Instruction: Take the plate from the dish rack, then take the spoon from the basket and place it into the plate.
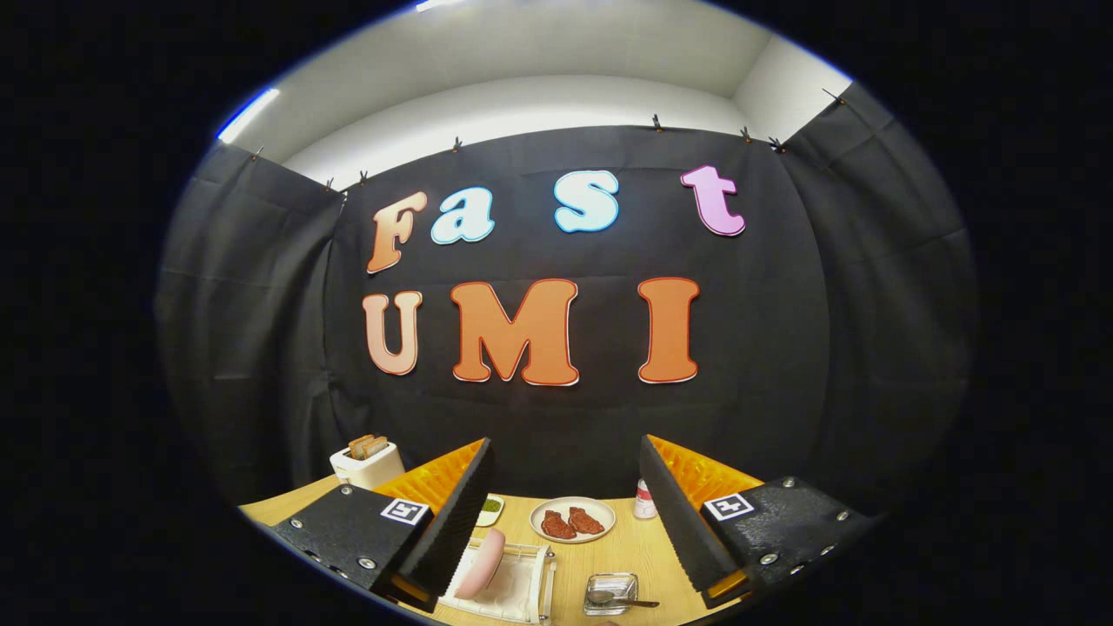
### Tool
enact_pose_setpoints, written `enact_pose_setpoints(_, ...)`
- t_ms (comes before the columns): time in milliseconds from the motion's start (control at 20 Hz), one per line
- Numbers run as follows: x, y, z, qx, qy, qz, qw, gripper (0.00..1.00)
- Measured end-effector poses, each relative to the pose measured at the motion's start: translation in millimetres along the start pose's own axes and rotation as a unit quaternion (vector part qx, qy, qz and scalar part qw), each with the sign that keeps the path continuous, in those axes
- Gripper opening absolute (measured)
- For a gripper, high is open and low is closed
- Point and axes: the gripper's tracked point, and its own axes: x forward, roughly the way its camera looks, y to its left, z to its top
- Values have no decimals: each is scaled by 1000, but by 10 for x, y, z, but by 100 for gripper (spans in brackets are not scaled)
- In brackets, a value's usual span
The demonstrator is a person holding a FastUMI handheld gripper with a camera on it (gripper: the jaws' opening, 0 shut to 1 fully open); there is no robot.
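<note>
Your tongs (565, 513) sit at the bottom of the frame, spread wide apart and holding nothing: the two black ridged fingers (452, 522) slant outward, orange behind the pads, each carrying a small square marker on its black mount. Between the fingers, low in the frame, you have the wooden bench (630, 552) with the task's things on it.

Just inside your left finger, at the lower centre-left, the white dish rack (522, 591) stands on the bench, and the pink plate (481, 563) is propped on edge in it, tilted, close against that finger's tip. To the right of the rack, at the bottom centre, a small clear basket (611, 593) holds the spoon (619, 599); its bowl lies inside and its handle pokes out to the right over the rim.

Beyond these, at the middle of the gap, a white round dish (572, 519) carries two reddish-brown pieces of food. A small dish with something green (491, 506) lies to its left, partly behind your left finger. A small container with a red and white label (644, 500) stands beside your right finger. At the lower left of the frame, past the left finger, a white toaster (368, 465) holds slices of bread.
</note>
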Motion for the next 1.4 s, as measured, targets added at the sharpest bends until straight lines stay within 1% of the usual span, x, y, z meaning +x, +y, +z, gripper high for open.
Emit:
enact_pose_setpoints(400, 135, 211, -3, -10, 19, 25, 999, 99)
enact_pose_setpoints(550, 185, 288, -110, -9, 44, 30, 999, 99)
enact_pose_setpoints(850, 247, 624, -421, 25, 114, 76, 990, 99)
enact_pose_setpoints(1000, 351, 684, -642, 20, 150, 71, 986, 99)
enact_pose_setpoints(1100, 375, 745, -852, 12, 187, 70, 980, 99)
enact_pose_setpoints(1250, 392, 864, -1179, 4, 247, 76, 966, 99)
enact_pose_setpoints(1400, 446, 982, -1514, -24, 298, 80, 951, 99)
